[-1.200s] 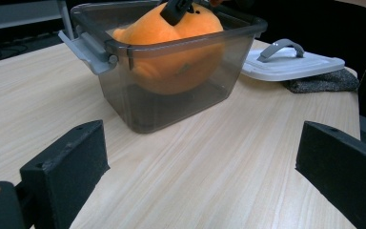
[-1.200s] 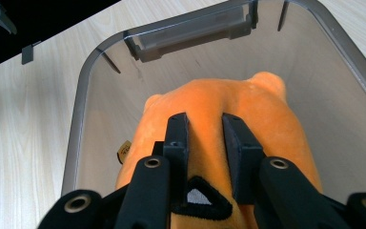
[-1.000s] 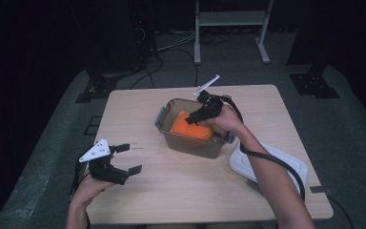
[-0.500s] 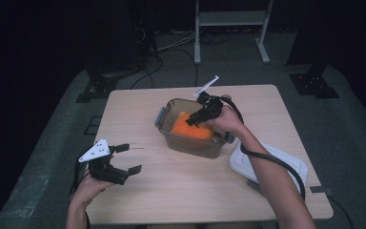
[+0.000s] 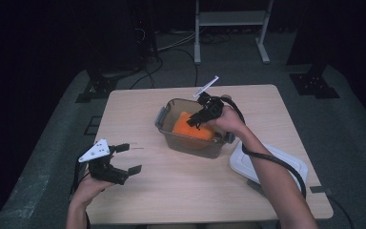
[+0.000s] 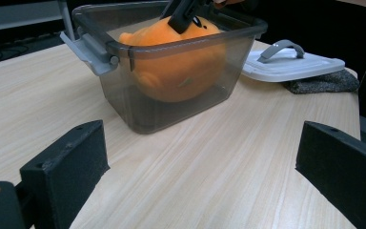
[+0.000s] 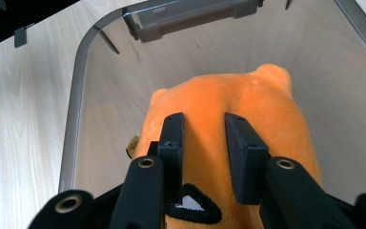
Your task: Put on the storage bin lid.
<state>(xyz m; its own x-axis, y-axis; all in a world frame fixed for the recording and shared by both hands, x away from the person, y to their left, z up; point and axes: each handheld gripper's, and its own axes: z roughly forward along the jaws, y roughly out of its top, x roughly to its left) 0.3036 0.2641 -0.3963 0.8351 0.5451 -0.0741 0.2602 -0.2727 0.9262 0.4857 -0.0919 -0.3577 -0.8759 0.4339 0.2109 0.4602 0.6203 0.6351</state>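
An orange plush toy (image 5: 189, 129) lies inside a smoky clear plastic bin (image 5: 164, 117) at the middle of the wooden table. My right gripper (image 5: 196, 121) reaches down into the bin. In the right gripper view its jaws (image 7: 203, 125) are shut on a fold of the plush (image 7: 267, 105), inside the bin's rim (image 7: 76, 95). My left gripper (image 5: 129, 157) rests open near the table's front left, holding nothing. In the left gripper view its wide-apart jaws (image 6: 200, 167) face the bin (image 6: 171, 45) and the plush (image 6: 181, 67) a short way off.
The bin's white lid (image 5: 268, 165) lies flat on the table right of the bin, on a grey cloth (image 6: 320, 84). Grey latch handles (image 6: 88, 47) stick out from the bin's ends. Bare wood lies between the left gripper and the bin.
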